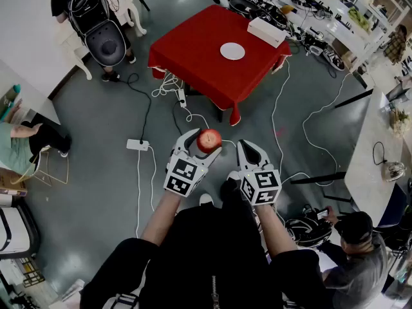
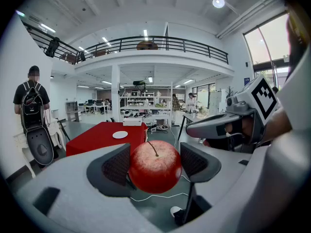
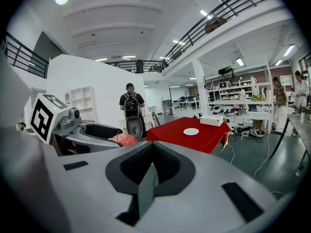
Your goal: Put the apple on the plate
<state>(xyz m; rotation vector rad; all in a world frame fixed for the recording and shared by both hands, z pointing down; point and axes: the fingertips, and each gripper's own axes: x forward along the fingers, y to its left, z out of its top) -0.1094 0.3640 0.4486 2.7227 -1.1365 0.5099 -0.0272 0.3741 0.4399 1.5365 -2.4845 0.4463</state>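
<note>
Apple (image 2: 154, 166): red and glossy, paler speckled skin round the top, thin stem standing up. It sits between the jaws of the left gripper (image 1: 205, 141), whose dark ribbed pads press on its two sides. The jaws stand wide round it and hold it in the air above the grey floor, well short of the red table (image 1: 193, 60). A white plate (image 1: 232, 51) lies bare near the middle of that table, with a white box (image 1: 266, 31) beyond it. The right gripper (image 3: 151, 169) has its jaws closed together with nothing between them. Both forearms reach forward from the body, the grippers side by side and tipped slightly downward, aimed at the table.
</note>
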